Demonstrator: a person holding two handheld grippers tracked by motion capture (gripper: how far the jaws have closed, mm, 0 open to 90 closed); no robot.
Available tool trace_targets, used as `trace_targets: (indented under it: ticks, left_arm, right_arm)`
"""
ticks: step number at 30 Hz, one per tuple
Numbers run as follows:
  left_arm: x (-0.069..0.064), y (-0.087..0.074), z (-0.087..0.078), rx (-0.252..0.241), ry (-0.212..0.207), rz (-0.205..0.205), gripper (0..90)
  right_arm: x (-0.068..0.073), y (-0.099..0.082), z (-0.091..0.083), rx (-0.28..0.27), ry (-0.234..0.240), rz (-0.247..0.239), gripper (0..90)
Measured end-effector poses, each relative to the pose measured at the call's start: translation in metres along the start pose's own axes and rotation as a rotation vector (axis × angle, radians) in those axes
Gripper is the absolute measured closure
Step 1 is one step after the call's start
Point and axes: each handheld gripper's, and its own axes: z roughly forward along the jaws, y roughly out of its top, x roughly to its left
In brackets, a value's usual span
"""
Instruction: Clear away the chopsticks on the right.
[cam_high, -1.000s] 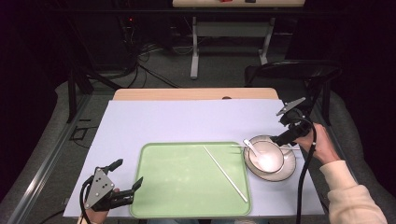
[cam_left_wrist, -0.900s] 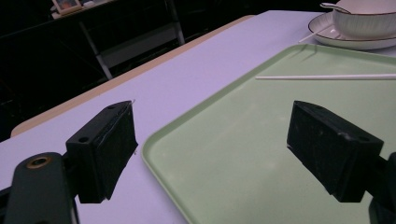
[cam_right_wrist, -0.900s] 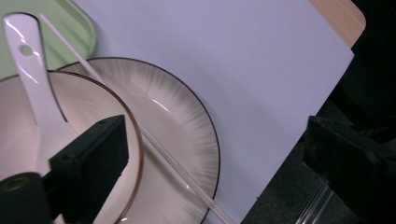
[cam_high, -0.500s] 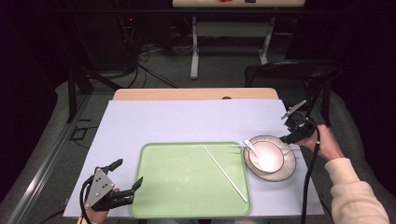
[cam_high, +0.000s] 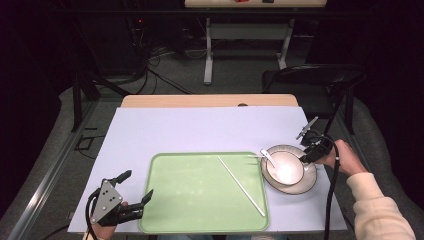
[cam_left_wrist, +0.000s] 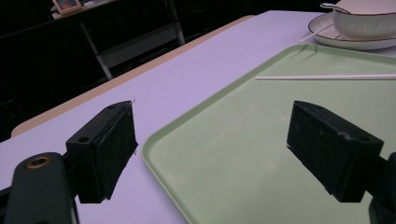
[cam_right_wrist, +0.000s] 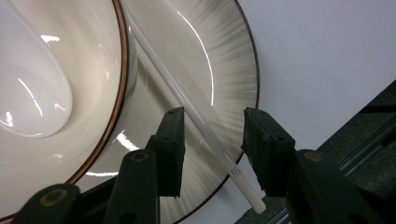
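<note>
The right tongs (cam_right_wrist: 212, 149) are standing at the plate's (cam_right_wrist: 224, 70) outer edge, and their jaws have just been closing around a white chopstick (cam_right_wrist: 187, 105) that is lying across the plate's rim beside the bowl (cam_right_wrist: 98, 56). The chopstick is sitting between the pads with a gap showing on either side, so they are not yet pressing on it. The left tongs (cam_high: 134, 191) are hanging wide open with nothing between them, at the near left corner of the tray (cam_high: 200, 200).

The bowl (cam_high: 284, 169) is standing on the plate (cam_high: 310, 180), which is resting on the counter (cam_high: 200, 130) just to the right of the tray. A white spoon (cam_high: 267, 157) is lying in the bowl, its handle leaning out toward the tray. A second white chopstick (cam_high: 241, 185) is lying slantwise on the tray's right half.

The right gripper view is showing the chopstick on the plate, its near end poking past the plate's edge. The left gripper view is looking across the tray (cam_left_wrist: 261, 154) toward the plate (cam_left_wrist: 345, 39), with the tray's chopstick (cam_left_wrist: 327, 77) stretching along in front of it.
</note>
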Motion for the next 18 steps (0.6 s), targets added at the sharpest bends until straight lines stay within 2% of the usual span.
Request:
trace_targets:
  ticks: [7,11,18]
  left_arm:
    - [0.0,0.0,0.0,0.001,0.0,0.001,15.7]
    - [0.0,0.0,0.0,0.002,0.0,0.0,15.6]
    - [0.0,0.0,0.0,0.001,-0.003,-0.001,15.7]
  right_arm:
    - [0.0,-0.002,0.012,0.027,0.02,-0.016,68.5]
    - [0.0,-0.003,0.013,0.016,0.019,-0.01,72.9]
    - [0.005,-0.003,0.015,0.005,0.003,-0.028,81.6]
